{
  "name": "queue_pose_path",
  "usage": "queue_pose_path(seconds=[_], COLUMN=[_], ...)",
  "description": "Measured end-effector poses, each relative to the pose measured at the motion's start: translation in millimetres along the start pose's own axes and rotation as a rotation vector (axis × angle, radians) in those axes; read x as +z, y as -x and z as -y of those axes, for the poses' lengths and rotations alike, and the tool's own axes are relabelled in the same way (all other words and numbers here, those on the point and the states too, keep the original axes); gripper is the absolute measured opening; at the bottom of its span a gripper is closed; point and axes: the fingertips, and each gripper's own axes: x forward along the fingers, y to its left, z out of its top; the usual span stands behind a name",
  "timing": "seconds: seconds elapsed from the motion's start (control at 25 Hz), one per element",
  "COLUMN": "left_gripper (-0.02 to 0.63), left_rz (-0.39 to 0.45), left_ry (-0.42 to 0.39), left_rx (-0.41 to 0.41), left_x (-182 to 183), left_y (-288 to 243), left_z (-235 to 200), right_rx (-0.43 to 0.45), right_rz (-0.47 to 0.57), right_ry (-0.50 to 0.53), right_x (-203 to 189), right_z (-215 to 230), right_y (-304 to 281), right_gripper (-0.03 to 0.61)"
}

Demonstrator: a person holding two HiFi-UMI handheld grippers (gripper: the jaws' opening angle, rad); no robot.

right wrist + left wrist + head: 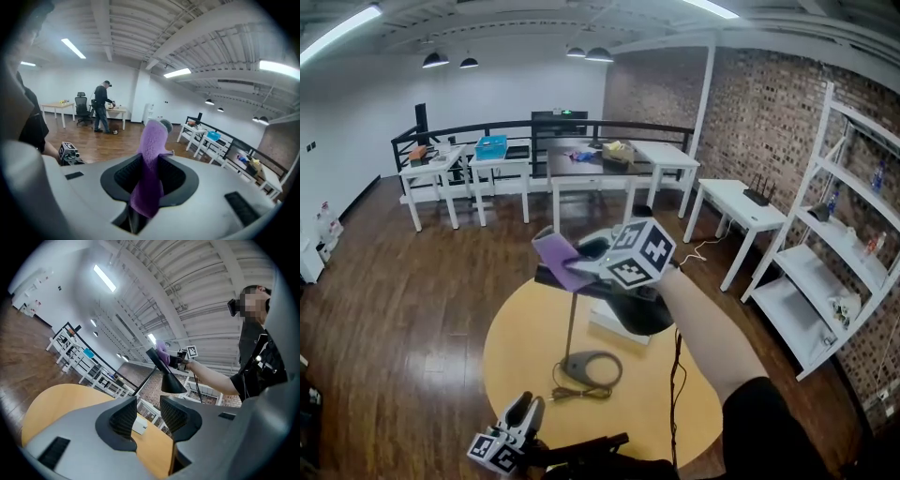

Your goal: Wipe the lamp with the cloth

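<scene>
Lamp on the round worktop, one claw above it, one at the near edge.
The right claw [574, 259] is just above the lamp [571, 323], the cloth [553, 255] between its jaws and poking out ahead. Below that claw, the lamp's base [592, 367] and cable [579, 393] lie on the worktop [511, 361]; the left claw [525, 409] is before the base.

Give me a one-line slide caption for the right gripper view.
Right gripper clamping a purple cloth between its jaws, white tables behind.
</scene>
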Motion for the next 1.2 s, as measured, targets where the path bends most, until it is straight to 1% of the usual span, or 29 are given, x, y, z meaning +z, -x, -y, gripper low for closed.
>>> queue_pose_path(seconds=[0.12, 0.28, 0.36, 0.48, 0.56, 0.68, 0.84, 0.92, 1.04, 1.12, 1.2], left_gripper=[0.152, 0.152, 0.152, 0.152, 0.152, 0.152, 0.152, 0.152, 0.152, 0.152, 0.152], left_rz=[0.006, 0.011, 0.015, 0.021, 0.017, 0.009, 0.007, -0.002, -0.008, -0.012, -0.015], left_ry=[-0.003, -0.007, -0.010, -0.012, -0.016, -0.020, -0.020, -0.022, -0.025, -0.026, -0.026], left_rx=[0.011, 0.038, 0.053, 0.070, 0.071, 0.066, 0.073, 0.081, 0.080, 0.075, 0.070], left_x=[0, -1, -2, -8, -9, -6, -16, -20, -25, -28, -30], left_y=[4, 13, 16, 14, 14, 13, 13, 15, 14, 12, 11], left_z=[-5, -12, -13, -9, -5, -2, 8, 12, 15, 18, 21], right_rx=[0.133, 0.334, 0.400, 0.464, 0.492, 0.516, 0.537, 0.531, 0.478, 0.473, 0.493], right_rz=[-0.049, -0.040, -0.049, -0.057, -0.058, -0.092, -0.171, -0.206, -0.255, -0.245, -0.190], right_ry=[-0.026, -0.153, -0.202, -0.249, -0.273, -0.275, -0.325, -0.368, -0.429, -0.497, -0.577], right_x=[-4, -13, -20, -30, -34, -38, -69, -90, -123, -140, -151], right_z=[1, 3, 6, 9, 10, 10, 17, 22, 38, 46, 48], right_y=[-23, -27, -23, -12, -7, -1, 23, 37, 57, 69, 80], right_gripper=[0.103, 0.103, 0.103, 0.103, 0.103, 0.103, 0.103, 0.103, 0.103, 0.103, 0.103])
